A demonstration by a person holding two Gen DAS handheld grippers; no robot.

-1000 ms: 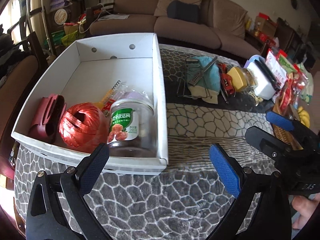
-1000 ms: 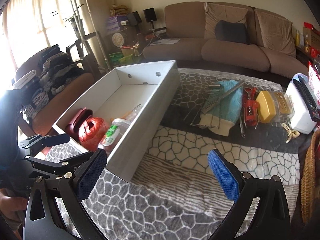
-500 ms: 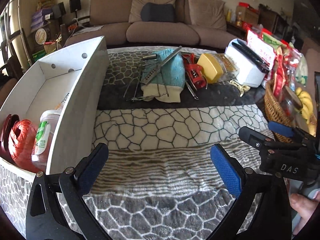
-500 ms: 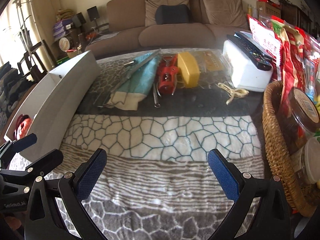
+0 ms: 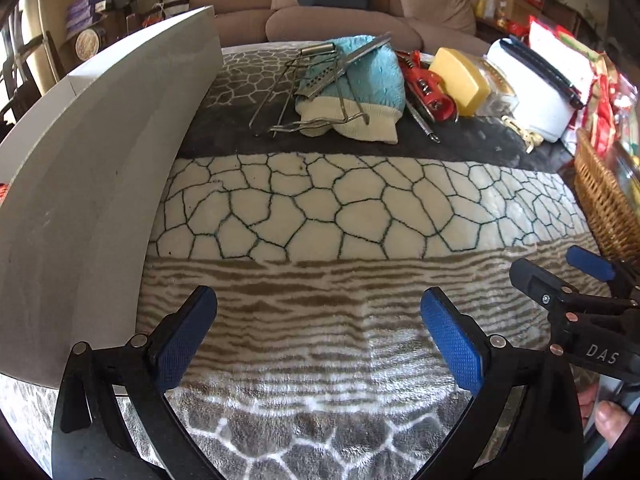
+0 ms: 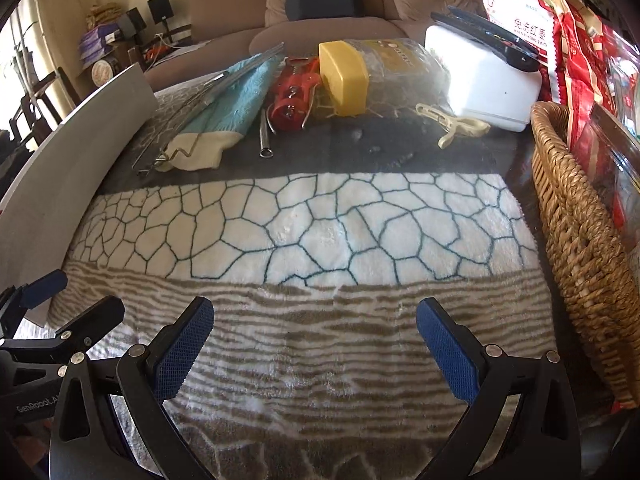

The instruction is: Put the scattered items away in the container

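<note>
The white box (image 5: pixel 92 184) stands at the left; only its outer wall shows, also in the right wrist view (image 6: pixel 76 148). Scattered items lie at the table's far side: a blue and cream cloth (image 5: pixel 360 92) with metal tongs (image 5: pixel 308 92) on it, a red tool (image 5: pixel 428 88), a yellow-lidded jar (image 5: pixel 460 76) and a cream clip (image 6: pixel 452 126). My left gripper (image 5: pixel 318 338) is open and empty over the striped blanket. My right gripper (image 6: pixel 314 346) is open and empty beside it, and shows in the left wrist view (image 5: pixel 560 280).
A wicker basket (image 6: pixel 580 240) with snack packets stands at the right edge. A white box (image 6: pixel 484 80) with a black remote on top sits at the far right. A sofa (image 5: pixel 320 4) lies beyond the table.
Both grippers have swung right, away from the white box, and moved lower and forward toward the scattered items. The box's inside has left both views.
</note>
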